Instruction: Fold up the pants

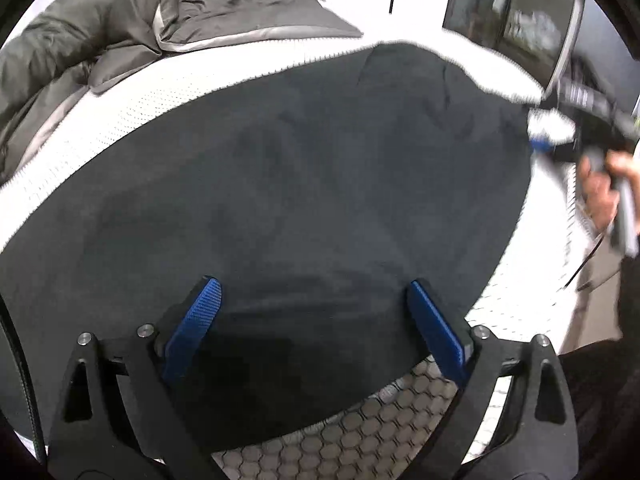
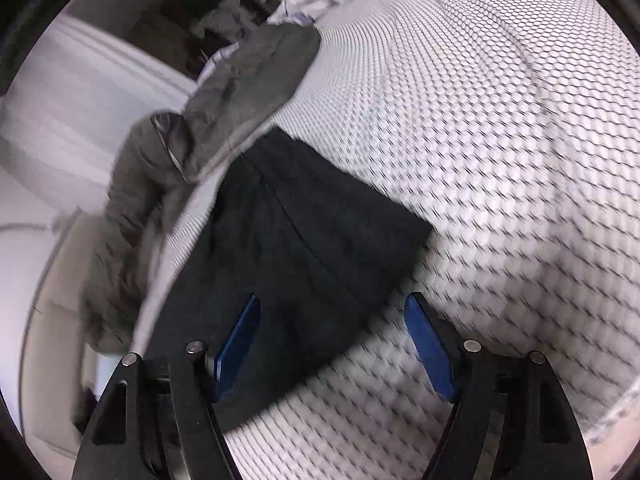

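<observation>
Dark pants lie folded and flat on a white honeycomb-patterned mattress. My left gripper hovers over their near edge, jaws wide apart with only flat cloth below. In the right wrist view the same pants form a dark rectangle. My right gripper stands open above their near corner, nothing pinched between the blue pads. The right gripper also shows blurred at the pants' far right edge in the left wrist view, with a hand on its handle.
A grey duvet is bunched at the far left of the bed and hangs over its side. A dark window or screen stands at the back right. White mattress stretches right of the pants.
</observation>
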The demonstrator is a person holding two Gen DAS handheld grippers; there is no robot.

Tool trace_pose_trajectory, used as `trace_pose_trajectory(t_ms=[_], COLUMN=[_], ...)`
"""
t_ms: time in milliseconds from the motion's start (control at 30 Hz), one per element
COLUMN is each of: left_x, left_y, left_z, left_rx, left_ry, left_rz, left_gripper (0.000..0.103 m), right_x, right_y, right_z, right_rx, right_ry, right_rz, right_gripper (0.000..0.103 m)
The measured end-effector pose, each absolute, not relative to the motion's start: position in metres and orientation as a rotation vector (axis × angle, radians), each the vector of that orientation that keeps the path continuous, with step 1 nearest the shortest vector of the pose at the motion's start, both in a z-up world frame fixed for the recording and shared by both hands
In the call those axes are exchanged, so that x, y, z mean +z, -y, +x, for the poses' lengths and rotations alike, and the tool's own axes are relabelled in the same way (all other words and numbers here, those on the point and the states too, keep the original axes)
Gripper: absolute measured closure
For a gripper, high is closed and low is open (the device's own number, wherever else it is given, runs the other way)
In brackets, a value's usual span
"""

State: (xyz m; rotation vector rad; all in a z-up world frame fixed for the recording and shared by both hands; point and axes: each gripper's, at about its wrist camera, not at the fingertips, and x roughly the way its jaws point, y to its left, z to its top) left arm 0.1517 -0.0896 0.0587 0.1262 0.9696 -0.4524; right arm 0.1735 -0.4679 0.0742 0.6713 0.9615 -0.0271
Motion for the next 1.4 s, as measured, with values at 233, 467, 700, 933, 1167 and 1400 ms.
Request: trace_pose_trajectory(t_ms=[233, 467, 700, 933, 1167, 1400], left_x=[0.066, 0.081, 0.08, 0.075, 0.079, 0.059], left_y=[0.074, -0.014, -0.155, -0.239, -0.213, -0.162], left_z=[0.148, 0.151, 0.134, 0.1, 0.109, 0.115], left_rx=[-0.452, -0.295, -0.08, 0.024, -0.143, -0.134], left_ry=[-0.967, -0.92, -0.862, -0.826, -0.844, -1.0], left_rz=[0.075, -0.094, -0.385, -0.456, -0.392, -0.067], left_gripper=[0.007, 0.007, 0.008, 0.009, 0.009, 0.028], right_x=[0.078, 0.164, 0.174, 0.082, 0.091, 0.104], right_y=[0.436, 0.345, 0.158, 0.015, 0.095, 0.196], right_z=[0.205, 0.195, 0.211, 0.219, 0.197, 0.198], right_rx=[-0.086, 0.118, 0.499, 0.839, 0.689, 0.457], right_ry=[-0.876, -0.701, -0.721, -1.216, -1.145, -1.112], right_rz=[0.572, 0.435, 0.211, 0.017, 0.013, 0.052], right_gripper=[0.081, 0.084, 0.084, 0.068, 0.044, 0.044])
